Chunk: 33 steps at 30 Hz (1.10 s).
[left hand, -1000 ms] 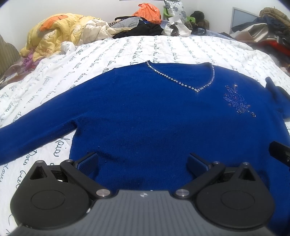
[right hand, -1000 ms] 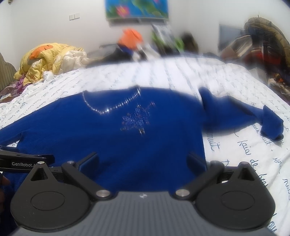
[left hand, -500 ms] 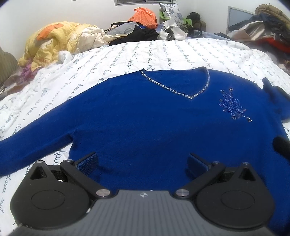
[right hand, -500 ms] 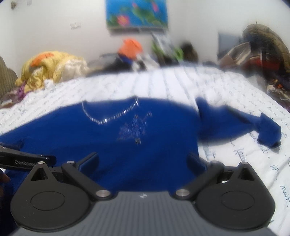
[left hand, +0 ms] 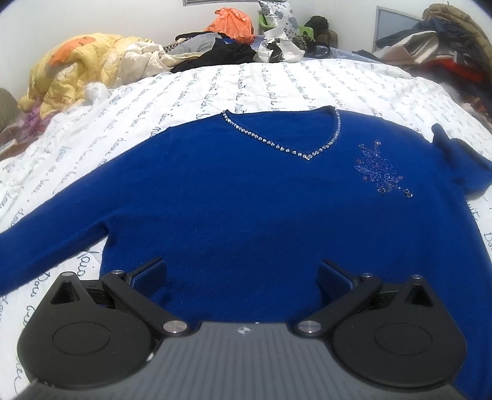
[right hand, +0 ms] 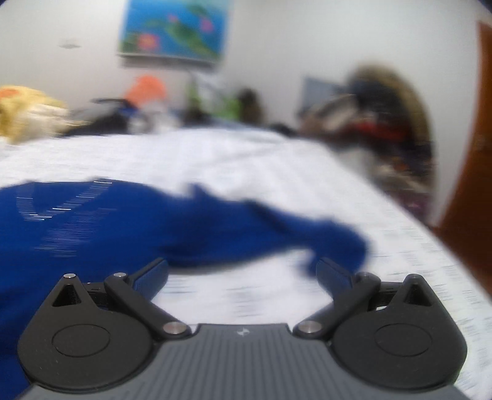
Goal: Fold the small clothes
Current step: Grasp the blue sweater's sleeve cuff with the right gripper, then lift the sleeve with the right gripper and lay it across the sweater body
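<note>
1. Left gripper (left hand: 242, 270) hangs low over the hem end of the blue sweater (left hand: 246, 209); jaws spread wide, nothing between them, pads above the knit.
2. Right gripper (right hand: 242, 270) also has jaws wide apart and holds nothing; white sheet shows between its fingers. This view is heavily blurred by motion.
3. Blue sweater lies flat, front up, on the bed (left hand: 276, 83), hem toward the grippers, neckline away.
4. One sleeve (left hand: 46, 243) stretches straight out to the left over the sheet.
5. The other sleeve (right hand: 307, 234) runs off to the right, its end bunched up just beyond the right gripper's right finger; touching or not, cannot tell through the blur.
6. Rhinestone trim (left hand: 286, 144) lines the V-neck; a beaded flower motif (left hand: 378, 172) sits on the chest to the right of it.
7. Sheet is white with lines of dark handwriting print.
8. Far edge of the bed: a yellow quilt (left hand: 80, 67) heaped at left, a jumble of dark clothes and an orange bag (left hand: 230, 24) in the middle, another clothes pile (left hand: 439, 46) at right.
9. On the back wall, a blue-green picture (right hand: 175, 30), blurred.
</note>
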Tool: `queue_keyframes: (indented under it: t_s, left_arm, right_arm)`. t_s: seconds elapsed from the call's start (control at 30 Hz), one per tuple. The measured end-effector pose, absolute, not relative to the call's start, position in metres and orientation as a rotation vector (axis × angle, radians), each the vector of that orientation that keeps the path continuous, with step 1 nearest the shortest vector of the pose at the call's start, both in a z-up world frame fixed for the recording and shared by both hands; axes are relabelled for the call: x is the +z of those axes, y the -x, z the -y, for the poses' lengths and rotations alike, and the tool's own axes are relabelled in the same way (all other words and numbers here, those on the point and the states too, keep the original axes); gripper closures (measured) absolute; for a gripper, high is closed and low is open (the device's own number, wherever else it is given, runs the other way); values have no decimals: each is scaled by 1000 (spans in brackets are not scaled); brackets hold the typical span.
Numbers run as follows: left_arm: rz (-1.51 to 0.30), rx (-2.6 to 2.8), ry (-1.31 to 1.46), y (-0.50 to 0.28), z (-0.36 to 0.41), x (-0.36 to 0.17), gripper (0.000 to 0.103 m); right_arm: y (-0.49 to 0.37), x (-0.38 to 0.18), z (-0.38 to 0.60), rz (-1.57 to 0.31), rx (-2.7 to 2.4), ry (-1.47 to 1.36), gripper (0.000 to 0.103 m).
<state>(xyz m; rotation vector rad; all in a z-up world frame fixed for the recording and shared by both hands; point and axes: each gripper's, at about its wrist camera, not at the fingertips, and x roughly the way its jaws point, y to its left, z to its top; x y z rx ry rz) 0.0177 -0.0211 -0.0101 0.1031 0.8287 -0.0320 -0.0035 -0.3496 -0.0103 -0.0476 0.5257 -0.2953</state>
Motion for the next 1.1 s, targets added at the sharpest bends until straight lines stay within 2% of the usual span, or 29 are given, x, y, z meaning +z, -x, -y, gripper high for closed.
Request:
queue_keyframes:
  t_s: [0.23,0.33,0.37,0.43,0.47,0.5,0.53,0.57,0.6,0.63,0.77,0.97,1.1]
  left_arm:
    - [-832,-35,-130,-15,24,-11,0]
    - [-834,-29,-132,-16,22,-12,0]
    - [-836,-27,-131,-17,21,-12,0]
    - [-840,-22,-127,-18,20,-13,0]
    - [-843,-21,-124,-18,19,-13,0]
    - [-845,-21,-122,-18,18,-14,0]
    - [-845,-21,-122,-18,18,-14,0]
    - [-845,-20,-123,-17,18,-14,0]
    - [-846,-19,-125,-17,18,-14,0]
    - [-846,-20,-126,-17,17,-14,0]
    - [-845,-19,-121,-17,16,-13,0]
    - [-843,-19,-119,-16,14,-11,0]
    - [-848,-18,-105,-17,10,-11,0]
  right_arm:
    - [-39,-47,407,-652,-373,154,0]
    - [-52,-56,416,-652,-377,147,1]
    - [-53,-54,419,-651,-371,133,6]
    - [-58,-53,426,-644,-352,80,27]
    - [-60,-54,430,-646,-344,47,45]
    - [-62,-53,436,-648,-338,5,53]
    - [-64,-51,444,-650,-332,-41,57]
    - [-65,-50,449,-653,-337,-72,68]
    - [-64,-49,452,-650,-353,-85,86]
    - [-63,-47,455,-646,-364,-96,93]
    - [-48,-36,482,-598,-336,-294,95]
    - [-7,-14,543,-466,-157,-800,95]
    - [19,9,544,-405,42,-964,95]
